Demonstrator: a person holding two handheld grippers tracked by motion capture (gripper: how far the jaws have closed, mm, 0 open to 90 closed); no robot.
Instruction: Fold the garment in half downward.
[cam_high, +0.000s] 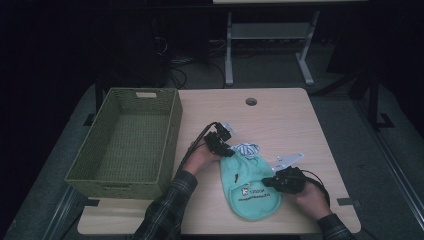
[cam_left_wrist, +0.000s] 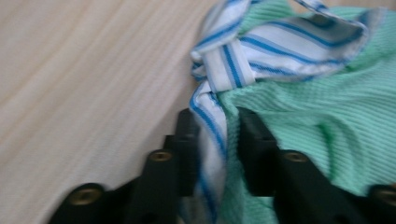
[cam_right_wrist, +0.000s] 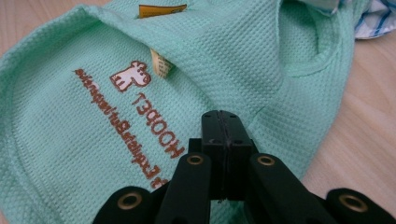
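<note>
Left hand-held gripper (cam_left_wrist: 217, 140) at striped collar (cam_left_wrist: 280, 46) of far-pointing, lengthwise mint garment (cam_high: 250, 187).

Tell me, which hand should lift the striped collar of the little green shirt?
Probably the left. The left gripper already has the striped collar between its jaws, while the right gripper sits shut over the green shirt body.
</note>
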